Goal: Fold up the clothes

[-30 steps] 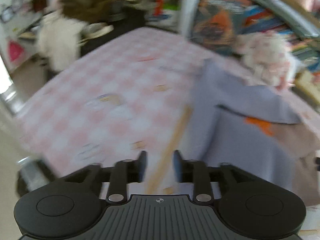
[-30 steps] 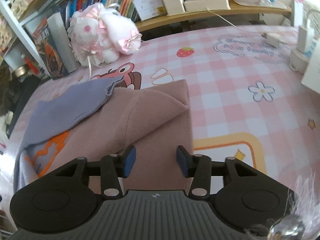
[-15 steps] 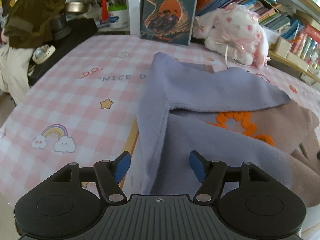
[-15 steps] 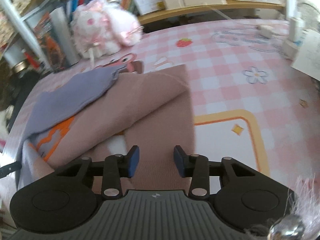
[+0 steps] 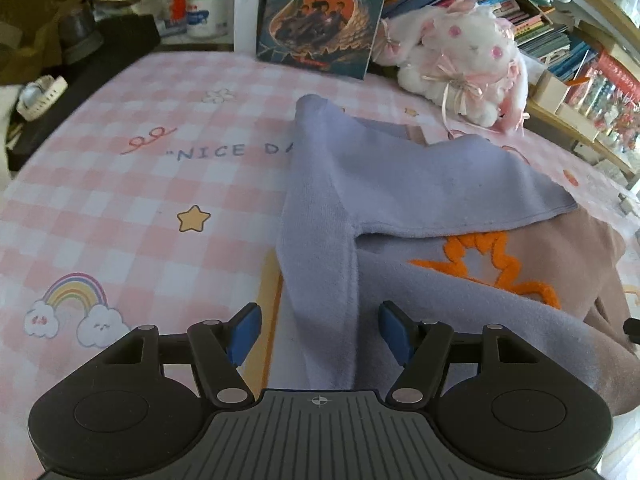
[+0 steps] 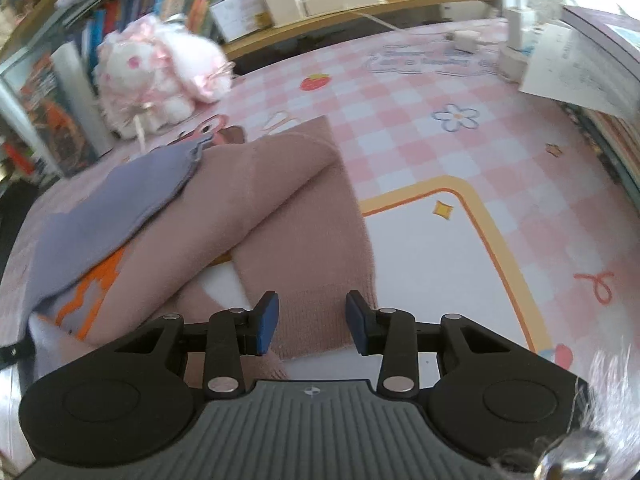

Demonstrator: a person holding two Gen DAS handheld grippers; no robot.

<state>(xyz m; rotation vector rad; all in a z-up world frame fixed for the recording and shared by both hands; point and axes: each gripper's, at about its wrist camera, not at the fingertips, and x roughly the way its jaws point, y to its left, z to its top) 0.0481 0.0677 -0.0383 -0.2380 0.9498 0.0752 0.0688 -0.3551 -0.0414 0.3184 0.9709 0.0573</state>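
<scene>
I am looking down both grippers at a worktop covered in a pink and white checked cloth printed with a star, a rainbow and the words "NICE DA". A two-tone sweater lies spread across it, lilac on one half and dusty pink on the other, with an orange wavy line stitched where the colours meet. Its lilac sleeve is folded across the chest, and in the right wrist view the pink sleeve is folded over the body as well.

My left gripper hangs over the lilac side edge of the sweater. Its jaws stand well apart and are closing a little; the lilac cloth lies below and between the blue pads, which do not press on it.

My right gripper hangs over the ribbed pink hem at the near end of the sweater. Its jaws are narrowing, with the hem below and between them, but a gap shows on each side, so nothing is gripped.

At the back of the worktop a white and pink plush rabbit sits beside an upright book with a dark cover. Shelves of books run behind them. In the right wrist view, a white charger and an open book sit at the far right.
</scene>
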